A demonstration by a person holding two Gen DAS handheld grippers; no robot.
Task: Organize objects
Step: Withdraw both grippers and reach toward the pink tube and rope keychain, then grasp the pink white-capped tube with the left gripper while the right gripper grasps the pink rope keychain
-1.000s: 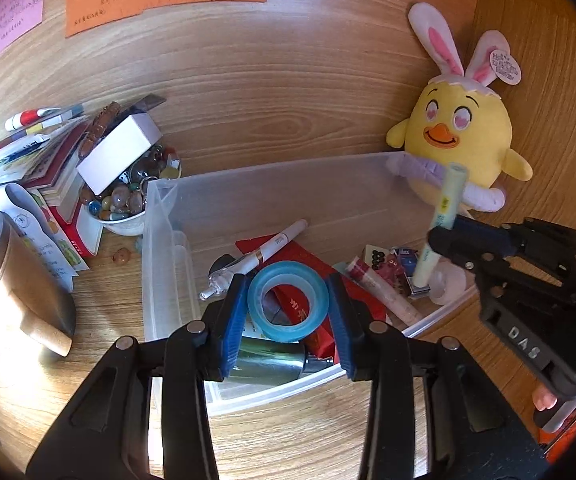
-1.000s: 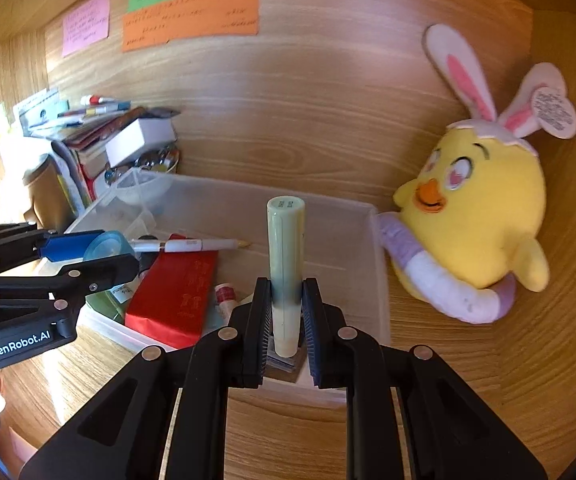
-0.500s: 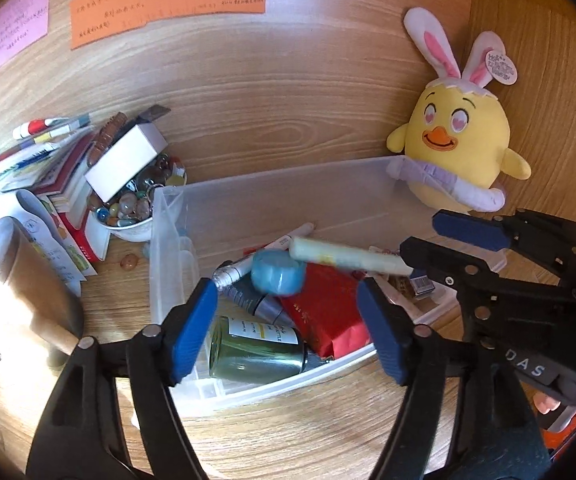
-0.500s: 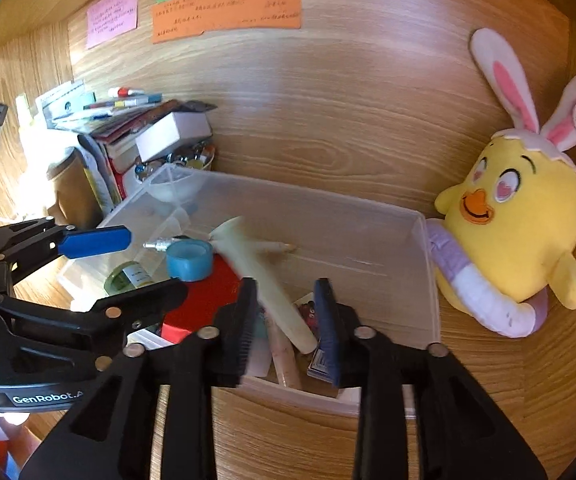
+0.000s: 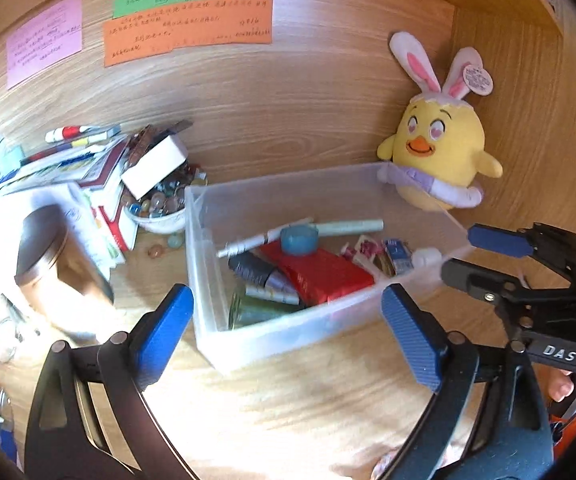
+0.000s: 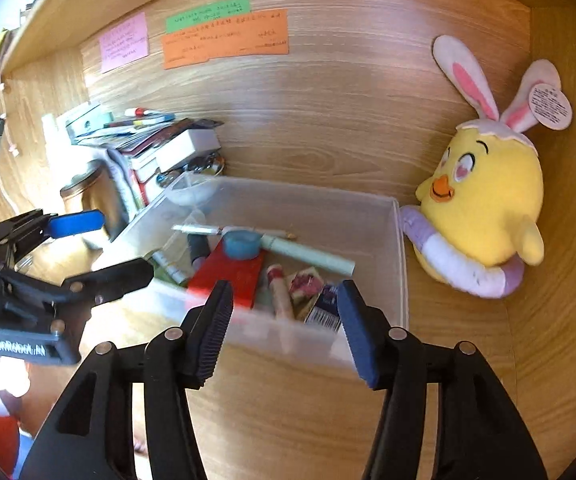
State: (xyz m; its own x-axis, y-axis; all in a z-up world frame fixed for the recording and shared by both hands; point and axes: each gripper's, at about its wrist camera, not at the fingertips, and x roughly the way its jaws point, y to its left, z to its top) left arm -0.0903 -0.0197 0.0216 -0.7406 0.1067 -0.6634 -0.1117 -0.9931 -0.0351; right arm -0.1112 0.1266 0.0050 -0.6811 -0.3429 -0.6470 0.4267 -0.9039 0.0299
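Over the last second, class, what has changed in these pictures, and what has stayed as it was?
The left gripper let go of the blue tape roll, and the right gripper let go of the pale green tube. Both now lie in the clear bin. Both grippers' jaws are opening with nothing between them, and both have backed away from the bin. The plush chick, the bin and the wall notes stayed put.

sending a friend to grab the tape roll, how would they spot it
Look in the clear plastic bin beside the yellow chick plush. The tape roll lies on the red packet, touching a pale green tube: the only blue ring there.
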